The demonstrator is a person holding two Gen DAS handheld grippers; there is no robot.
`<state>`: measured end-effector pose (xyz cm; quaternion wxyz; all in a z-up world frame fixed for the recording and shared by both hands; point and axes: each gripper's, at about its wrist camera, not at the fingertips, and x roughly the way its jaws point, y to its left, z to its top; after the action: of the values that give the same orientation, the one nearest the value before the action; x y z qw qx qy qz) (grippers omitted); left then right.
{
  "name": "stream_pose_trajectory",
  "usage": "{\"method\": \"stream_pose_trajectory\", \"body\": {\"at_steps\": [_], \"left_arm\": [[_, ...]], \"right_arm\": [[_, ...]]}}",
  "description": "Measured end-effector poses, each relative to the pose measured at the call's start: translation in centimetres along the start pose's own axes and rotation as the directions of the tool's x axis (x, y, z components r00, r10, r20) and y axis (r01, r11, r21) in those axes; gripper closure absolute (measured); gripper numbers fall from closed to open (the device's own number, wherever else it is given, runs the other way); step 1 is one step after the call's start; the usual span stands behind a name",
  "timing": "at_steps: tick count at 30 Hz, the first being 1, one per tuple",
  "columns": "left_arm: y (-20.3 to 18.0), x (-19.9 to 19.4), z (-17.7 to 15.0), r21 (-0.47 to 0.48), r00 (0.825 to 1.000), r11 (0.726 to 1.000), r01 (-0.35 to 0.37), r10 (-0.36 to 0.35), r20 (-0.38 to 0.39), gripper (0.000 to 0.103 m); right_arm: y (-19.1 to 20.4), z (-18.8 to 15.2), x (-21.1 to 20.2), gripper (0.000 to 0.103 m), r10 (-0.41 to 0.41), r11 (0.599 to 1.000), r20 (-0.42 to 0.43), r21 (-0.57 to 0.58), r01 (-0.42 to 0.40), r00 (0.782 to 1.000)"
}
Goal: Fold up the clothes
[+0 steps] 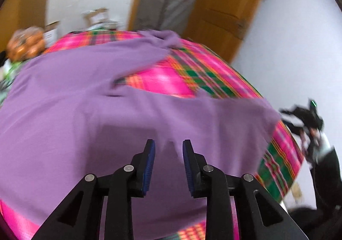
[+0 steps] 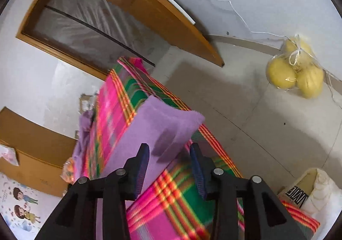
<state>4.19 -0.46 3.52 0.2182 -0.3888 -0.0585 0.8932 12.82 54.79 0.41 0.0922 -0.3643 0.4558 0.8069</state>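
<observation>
A purple garment (image 1: pixel 89 111) lies spread over a pink and green plaid cloth (image 1: pixel 192 73) that covers the table. One sleeve (image 1: pixel 158 39) trails toward the far end and another flap (image 1: pixel 245 111) reaches the right edge. My left gripper (image 1: pixel 168 143) hovers open just above the garment's near part, with nothing between its blue pads. In the right wrist view, a corner of the purple garment (image 2: pixel 162 120) lies on the plaid cloth (image 2: pixel 171 201) near the table's edge. My right gripper (image 2: pixel 168 148) stands open over that corner, holding nothing. The right gripper (image 1: pixel 307 124) shows blurred at the right of the left wrist view.
Wooden doors (image 1: pixel 224 5) and white walls stand behind the table. An orange bag (image 1: pixel 25 43) and boxes (image 1: pixel 96 17) sit at the far left end. On the floor a bag of yellow fruit (image 2: pixel 297 73) hangs by the wall, and a shoe (image 2: pixel 299 188) lies near the table.
</observation>
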Motion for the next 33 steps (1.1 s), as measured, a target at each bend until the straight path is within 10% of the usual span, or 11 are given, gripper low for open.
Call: {"method": "stream_pose_trajectory", "body": {"at_steps": [5, 24, 27, 31, 33], "left_arm": [[-3.0, 1.4, -0.3, 0.081, 0.997, 0.994, 0.071, -0.068, -0.046, 0.076], [-6.6, 3.5, -1.7, 0.197, 0.975, 0.962, 0.189, -0.160, -0.152, 0.075], [-6.7, 3.8, -1.9, 0.198, 0.973, 0.961, 0.195, -0.164, -0.160, 0.075], [-6.7, 3.9, -1.9, 0.188, 0.975, 0.964, 0.190, -0.162, -0.154, 0.075], [-6.5, 3.8, -1.8, 0.178, 0.976, 0.966, 0.186, -0.161, -0.147, 0.075]], "right_arm": [[0.9, 0.4, -0.2, 0.099, 0.011, 0.999, 0.023, -0.049, -0.010, 1.000], [-3.5, -0.7, -5.8, 0.100, 0.011, 1.000, 0.109, 0.020, -0.013, 0.994], [-5.1, -1.4, -5.5, 0.097, 0.077, 0.993, 0.118, 0.083, -0.087, 0.990], [-7.0, -2.2, -4.5, 0.058, 0.146, 0.969, 0.095, 0.188, -0.162, 0.985], [-7.6, -2.4, -3.8, 0.057, 0.181, 0.955, 0.081, 0.225, -0.195, 0.980]]}}
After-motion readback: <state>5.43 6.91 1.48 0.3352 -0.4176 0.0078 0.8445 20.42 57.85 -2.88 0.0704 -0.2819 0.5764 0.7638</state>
